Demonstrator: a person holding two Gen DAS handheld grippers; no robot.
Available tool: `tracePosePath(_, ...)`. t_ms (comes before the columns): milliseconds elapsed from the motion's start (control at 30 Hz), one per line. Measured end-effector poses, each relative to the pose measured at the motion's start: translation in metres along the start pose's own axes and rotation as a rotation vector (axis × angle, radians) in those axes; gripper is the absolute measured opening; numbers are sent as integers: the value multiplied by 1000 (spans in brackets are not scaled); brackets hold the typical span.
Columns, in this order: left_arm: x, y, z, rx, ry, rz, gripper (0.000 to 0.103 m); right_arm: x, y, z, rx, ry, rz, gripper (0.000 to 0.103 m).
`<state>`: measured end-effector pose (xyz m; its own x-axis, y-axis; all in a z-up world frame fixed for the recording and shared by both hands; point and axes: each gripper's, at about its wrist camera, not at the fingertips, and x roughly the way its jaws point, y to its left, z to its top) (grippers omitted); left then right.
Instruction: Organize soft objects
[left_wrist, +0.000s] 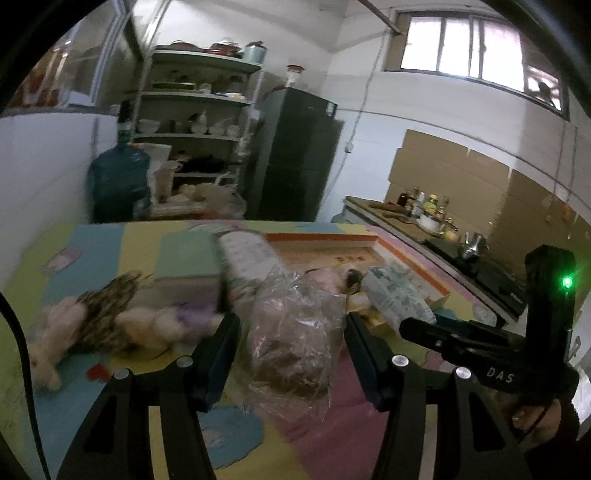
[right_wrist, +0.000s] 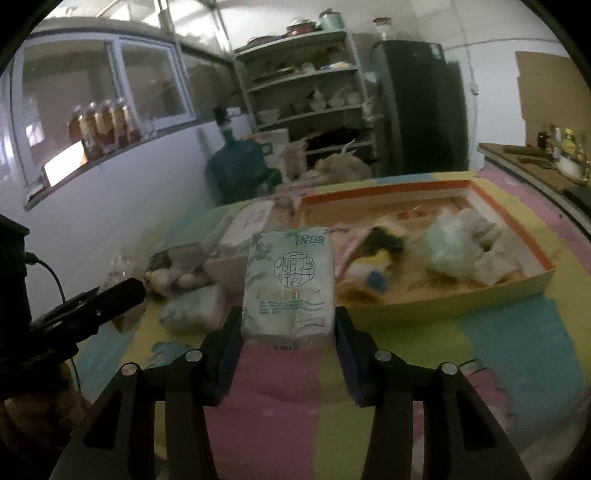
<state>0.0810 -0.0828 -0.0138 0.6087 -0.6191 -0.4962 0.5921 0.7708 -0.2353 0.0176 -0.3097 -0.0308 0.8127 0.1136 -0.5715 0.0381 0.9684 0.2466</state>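
Observation:
My right gripper is shut on a green-and-white tissue pack, held upright above the coloured foam mat, in front of the shallow cardboard box. The box holds soft items, among them a pale green plush. The same tissue pack shows in the left wrist view, at the right gripper's tip. My left gripper is open, its jaws on either side of a crumpled clear plastic bag on the mat. A cream plush toy lies to the left.
A second tissue pack lies on the mat left of my right gripper. A shelf rack, blue water jug and dark fridge stand behind. A kitchen counter with bottles runs along the right.

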Motion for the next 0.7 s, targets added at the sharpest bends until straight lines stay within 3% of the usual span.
tracePosePath(333,52,-57,39,54,-2,-52,58,-12,-62,30,20,-73,-81,49)
tracePosePath(700,135,-90,78,-1,29,-70,58,-6,-133,66,0,-110,-136,49)
